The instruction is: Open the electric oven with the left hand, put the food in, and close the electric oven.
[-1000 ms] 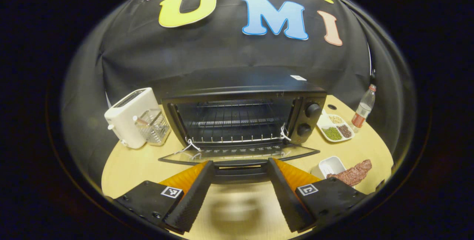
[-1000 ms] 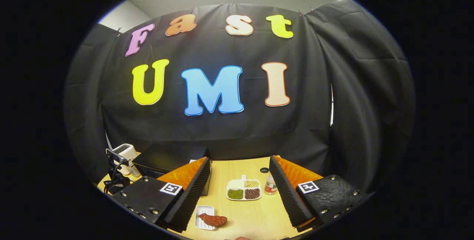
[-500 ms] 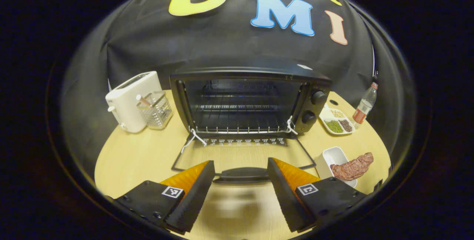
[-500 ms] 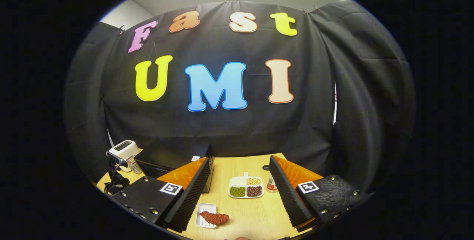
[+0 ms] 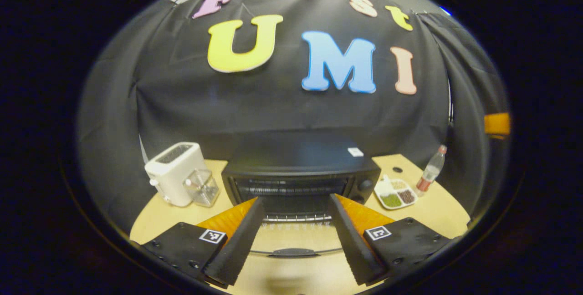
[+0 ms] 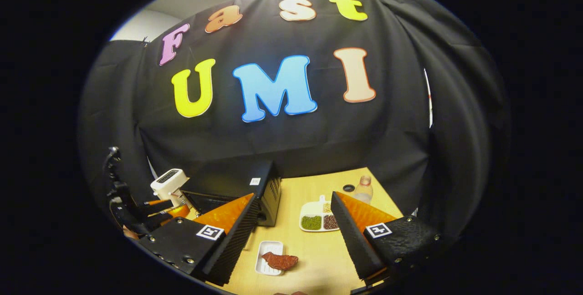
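Observation:
The black electric oven (image 5: 298,167) stands at mid table with its glass door (image 5: 296,240) folded down flat and the door handle (image 5: 294,252) nearest me. My left gripper (image 5: 294,236) hangs open in front of and above that door, holding nothing. In the right gripper view the oven (image 6: 269,190) is to the left. A brown piece of meat (image 6: 280,261) lies on a small white dish (image 6: 264,254) near the table's front. My right gripper (image 6: 291,240) is open above that dish, apart from it. The left gripper (image 6: 152,207) shows at the far left.
A white toaster (image 5: 175,172) and a clear holder (image 5: 200,188) stand left of the oven. A divided white plate of beans (image 5: 394,193) and a plastic bottle (image 5: 430,170) sit to its right. The round wooden table (image 6: 314,254) ends near the dish.
The oven door went from half lowered to flat. My left gripper backed off and rose from the handle. My right gripper turned, so the meat dish sits more between its fingers.

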The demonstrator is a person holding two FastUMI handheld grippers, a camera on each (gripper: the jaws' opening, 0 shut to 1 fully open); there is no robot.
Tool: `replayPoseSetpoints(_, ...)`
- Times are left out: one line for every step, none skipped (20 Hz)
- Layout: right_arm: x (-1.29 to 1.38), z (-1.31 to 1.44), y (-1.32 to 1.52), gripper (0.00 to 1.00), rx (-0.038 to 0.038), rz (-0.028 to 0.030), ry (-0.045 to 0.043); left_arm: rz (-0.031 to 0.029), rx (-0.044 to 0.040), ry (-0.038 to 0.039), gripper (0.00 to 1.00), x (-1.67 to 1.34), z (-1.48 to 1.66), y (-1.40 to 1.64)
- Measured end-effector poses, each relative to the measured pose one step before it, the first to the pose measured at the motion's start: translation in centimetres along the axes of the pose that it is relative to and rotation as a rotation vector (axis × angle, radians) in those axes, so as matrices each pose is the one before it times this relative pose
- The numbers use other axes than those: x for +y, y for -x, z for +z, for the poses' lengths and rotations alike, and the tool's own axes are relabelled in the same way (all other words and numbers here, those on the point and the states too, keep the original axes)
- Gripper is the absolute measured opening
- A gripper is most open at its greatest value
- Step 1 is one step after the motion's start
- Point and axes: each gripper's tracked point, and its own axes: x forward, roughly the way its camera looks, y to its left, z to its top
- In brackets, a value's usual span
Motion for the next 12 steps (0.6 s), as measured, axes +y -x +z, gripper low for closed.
replayPoseSetpoints(-0.467,-0.757,-0.439,0.98,0.02425,0.00427,-0.01746,-0.00413,-0.04601,-0.00245,0.9,-0.214,2.355,0.829)
replayPoseSetpoints(-0.523,-0.77,-0.386,0.98,0.02119,0.00313,-0.00311,-0.00159,-0.03936,-0.0023,0.89,-0.078,2.098,0.871)
replayPoseSetpoints(-0.193,-0.875,-0.399,0.98,0.0227,0.01341,-0.00582,-0.00216,-0.03883,-0.00283,0.9,-0.04,2.262,0.772)
replayPoseSetpoints(-0.254,-1.065,-0.466,0.98,0.03015,0.0157,-0.01601,0.00048,-0.04585,0.00037,1.0,0.041,2.143,0.965)
replayPoseSetpoints(-0.339,-1.334,-0.564,0.98,0.03397,0.01228,-0.02482,-0.00124,-0.03963,0.00342,1.0,-0.108,2.209,0.665)
replayPoseSetpoints(-0.403,-1.307,-0.654,0.98,0.0371,0.01154,-0.02795,-0.0003,-0.03105,0.00588,1.0,-0.185,1.674,0.59)
replayPoseSetpoints(-0.372,-1.421,-0.596,0.98,0.03737,0.00968,-0.02985,-0.00047,-0.02317,0.00404,1.0,-0.269,1.468,0.48)
replayPoseSetpoints(-0.347,-1.359,-0.578,0.98,0.0347,0.0135,-0.02988,0.00081,-0.02252,0.00618,0.99,-0.132,1.315,0.462)
replayPoseSetpoints(-0.49,-1.542,-0.562,0.98,0.03372,0.00926,-0.02714,0.00109,-0.02363,0.00404,0.99,-0.118,1.5,0.558)
replayPoseSetpoints(-0.356,-1.503,-0.611,0.98,0.03607,0.01274,-0.02178,0.00077,-0.01954,0.00092,0.98,-0.052,1.271,0.36)
replayPoseSetpoints(-0.263,-1.349,-0.862,0.98,0.03093,0.02185,-0.02599,0.00166,-0.01626,-0.00062,0.98,-0.088,1.181,0.349)
replayPoseSetpoints(-0.256,-1.069,-0.528,0.97,0.03132,0.01652,-0.02836,0.00227,-0.01521,-0.00231,0.97,-0.041,0.988,0.394)
